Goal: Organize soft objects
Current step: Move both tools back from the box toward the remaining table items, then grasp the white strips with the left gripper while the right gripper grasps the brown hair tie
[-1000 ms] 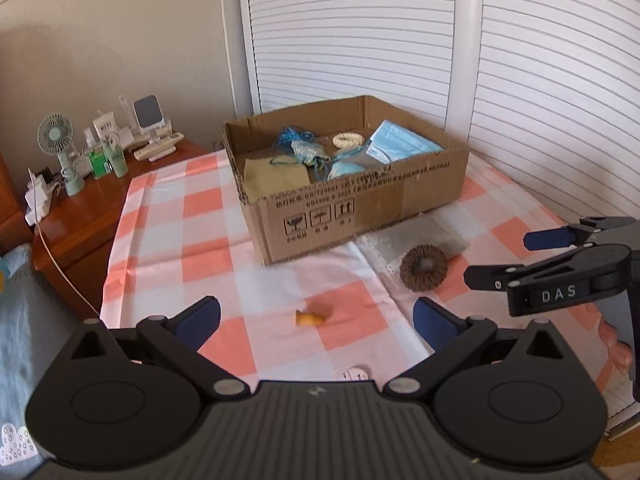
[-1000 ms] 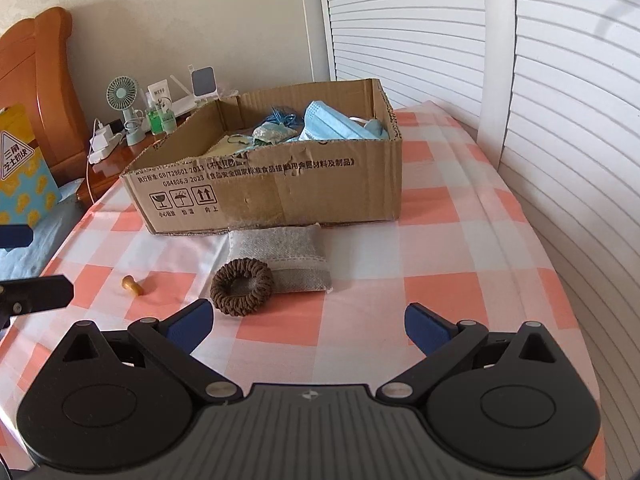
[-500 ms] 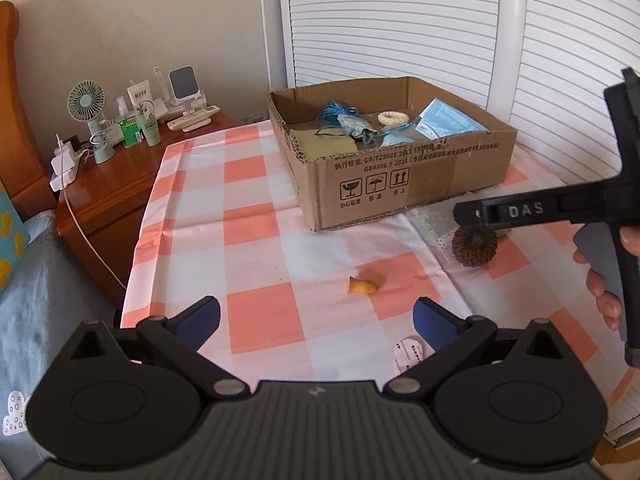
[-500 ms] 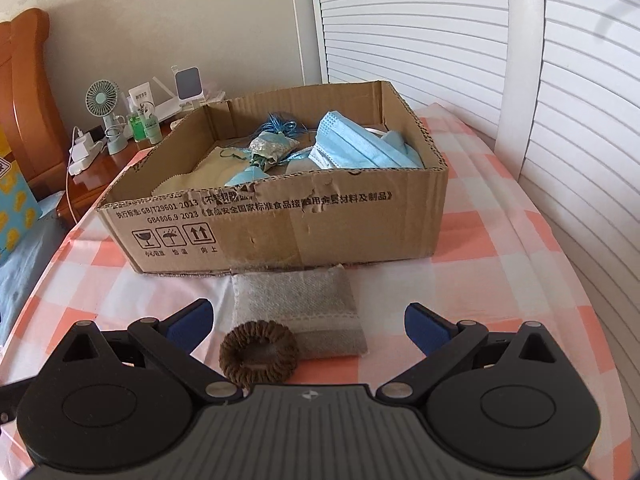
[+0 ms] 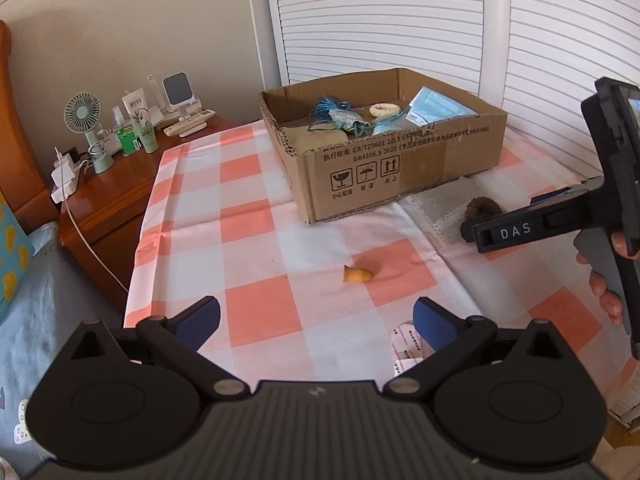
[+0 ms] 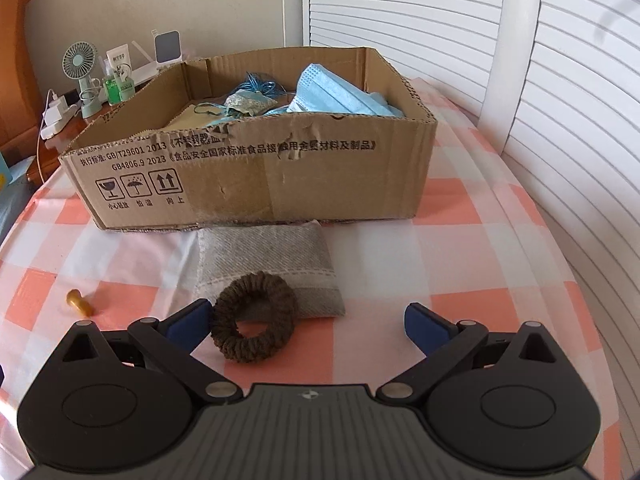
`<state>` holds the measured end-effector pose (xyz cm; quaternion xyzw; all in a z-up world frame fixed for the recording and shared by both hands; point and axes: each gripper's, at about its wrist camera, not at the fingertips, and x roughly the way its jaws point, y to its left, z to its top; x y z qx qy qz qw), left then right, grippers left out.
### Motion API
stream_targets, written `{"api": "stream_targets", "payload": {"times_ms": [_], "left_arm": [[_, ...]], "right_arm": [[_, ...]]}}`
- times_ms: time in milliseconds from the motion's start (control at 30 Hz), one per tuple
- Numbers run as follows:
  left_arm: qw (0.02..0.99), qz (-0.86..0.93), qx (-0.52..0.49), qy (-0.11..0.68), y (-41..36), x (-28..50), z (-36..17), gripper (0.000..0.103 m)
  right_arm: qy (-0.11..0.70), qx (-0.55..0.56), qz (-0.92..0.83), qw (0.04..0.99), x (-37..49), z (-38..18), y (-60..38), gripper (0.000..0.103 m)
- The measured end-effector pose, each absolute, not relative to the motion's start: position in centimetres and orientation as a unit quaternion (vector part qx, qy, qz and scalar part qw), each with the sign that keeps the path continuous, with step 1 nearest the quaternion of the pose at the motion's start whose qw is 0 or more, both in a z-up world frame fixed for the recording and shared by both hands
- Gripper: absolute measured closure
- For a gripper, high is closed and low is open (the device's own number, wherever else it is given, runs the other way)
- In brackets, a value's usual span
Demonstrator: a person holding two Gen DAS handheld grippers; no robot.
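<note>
Tongs in my right hand [image 6: 307, 322] are spread wide, their left pad just beside the brown hair tie [image 6: 254, 317], which lies partly on the grey pouch [image 6: 267, 267] before the cardboard box [image 6: 256, 168]. My left tongs [image 5: 316, 322] gape too, empty, above the checked cloth [image 5: 256, 264].

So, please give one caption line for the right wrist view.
Open right tool poised over brown braided hair ring on grey fabric pouch, before brown cardboard box.

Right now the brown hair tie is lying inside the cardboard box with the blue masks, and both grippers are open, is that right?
Not quite. The hair tie is outside the box, on the tablecloth, overlapping the grey pouch in front of it, as the right wrist view shows. The masks are in the box, and the left gripper and right gripper are both open.
</note>
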<state>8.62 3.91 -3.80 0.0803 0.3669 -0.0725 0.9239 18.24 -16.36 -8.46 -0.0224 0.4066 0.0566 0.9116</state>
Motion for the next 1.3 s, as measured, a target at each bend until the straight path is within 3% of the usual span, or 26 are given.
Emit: {"api": "stream_targets", "payload": {"times_ms": [667, 1300], "left_arm": [[0.881, -0.125, 0.076, 0.450, 2.5, 8.6, -7.6, 0.001], [0.891, -0.090, 0.053, 0.441, 4.9, 8.8, -7.9, 0.001]], "right_arm": [[0.388, -0.062, 0.062, 0.918, 15.7, -9.0, -19.0, 0.000], [0.380, -0.062, 0.062, 0.921, 15.4, -9.1, -19.0, 0.000]]}}
